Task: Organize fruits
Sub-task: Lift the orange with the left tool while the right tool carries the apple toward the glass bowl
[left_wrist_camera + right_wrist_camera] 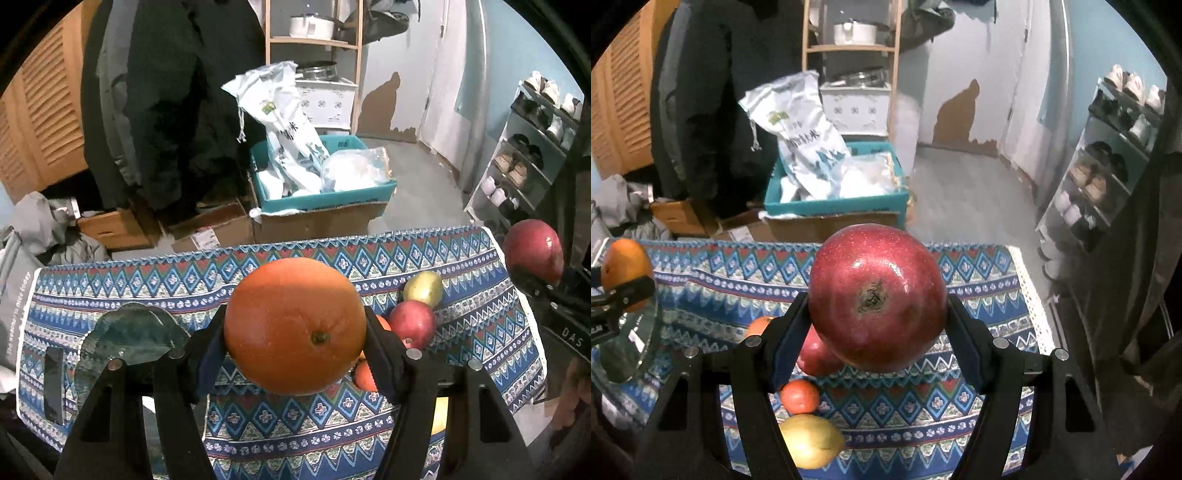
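My left gripper (pixel 295 328) is shut on a big orange (pixel 295 325) and holds it above the patterned tablecloth (pixel 221 280). My right gripper (pixel 877 314) is shut on a large red apple (pixel 877 295), also raised; that apple shows at the right edge of the left wrist view (pixel 533 251). On the cloth lie a second red apple (pixel 412 323), a yellow-green fruit (pixel 423 288) and small orange fruits (pixel 799 397). A glass plate (pixel 125 339) sits at the left, under the left gripper's side.
Beyond the table's far edge stand cardboard boxes, a teal box (pixel 325 199) with white bags, hanging dark coats and a wooden shelf. A shoe rack (pixel 524 162) stands at the right. Grey clothing lies at the left.
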`<state>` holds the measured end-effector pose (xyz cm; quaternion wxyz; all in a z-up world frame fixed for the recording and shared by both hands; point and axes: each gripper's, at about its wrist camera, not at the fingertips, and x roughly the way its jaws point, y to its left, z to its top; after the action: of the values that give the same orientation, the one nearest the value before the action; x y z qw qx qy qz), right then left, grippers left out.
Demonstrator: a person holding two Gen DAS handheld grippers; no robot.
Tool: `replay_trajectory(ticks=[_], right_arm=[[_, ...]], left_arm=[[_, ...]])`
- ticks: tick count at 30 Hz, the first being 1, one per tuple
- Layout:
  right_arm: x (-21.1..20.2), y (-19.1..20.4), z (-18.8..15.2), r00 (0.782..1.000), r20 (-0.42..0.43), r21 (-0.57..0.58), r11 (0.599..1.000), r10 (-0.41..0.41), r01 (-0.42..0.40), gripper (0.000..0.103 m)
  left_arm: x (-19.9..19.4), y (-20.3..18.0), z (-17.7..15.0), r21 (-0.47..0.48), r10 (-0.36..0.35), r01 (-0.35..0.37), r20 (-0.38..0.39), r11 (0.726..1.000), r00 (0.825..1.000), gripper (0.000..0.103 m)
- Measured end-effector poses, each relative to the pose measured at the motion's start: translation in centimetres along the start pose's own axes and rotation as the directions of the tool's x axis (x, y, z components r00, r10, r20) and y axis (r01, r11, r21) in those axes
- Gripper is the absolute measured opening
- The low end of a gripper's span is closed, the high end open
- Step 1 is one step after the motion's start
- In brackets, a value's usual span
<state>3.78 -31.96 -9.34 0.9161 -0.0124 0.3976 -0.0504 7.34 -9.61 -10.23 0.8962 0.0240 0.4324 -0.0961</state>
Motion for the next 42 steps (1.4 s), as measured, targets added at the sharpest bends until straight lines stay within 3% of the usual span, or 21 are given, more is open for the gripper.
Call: replay_trajectory(ticks=[22, 42], right_arm=[[-4.4, 6.1, 2.1, 0.989, 0.100, -0.093, 0.991, 0.110, -0.101, 0.072], [-2.7, 16.2, 4.1, 0.969, 0.056, -0.218, 0.950, 0.240, -0.223, 0.072]], left_arm=[[-4.7, 5.6, -0.7, -0.076, 0.082, -0.075, 0.090, 0.994, 0.993, 0.069], [-5.7, 13.4, -2.9, -0.212, 0.173, -0.157, 0.061, 0.965, 0.983, 0.069]])
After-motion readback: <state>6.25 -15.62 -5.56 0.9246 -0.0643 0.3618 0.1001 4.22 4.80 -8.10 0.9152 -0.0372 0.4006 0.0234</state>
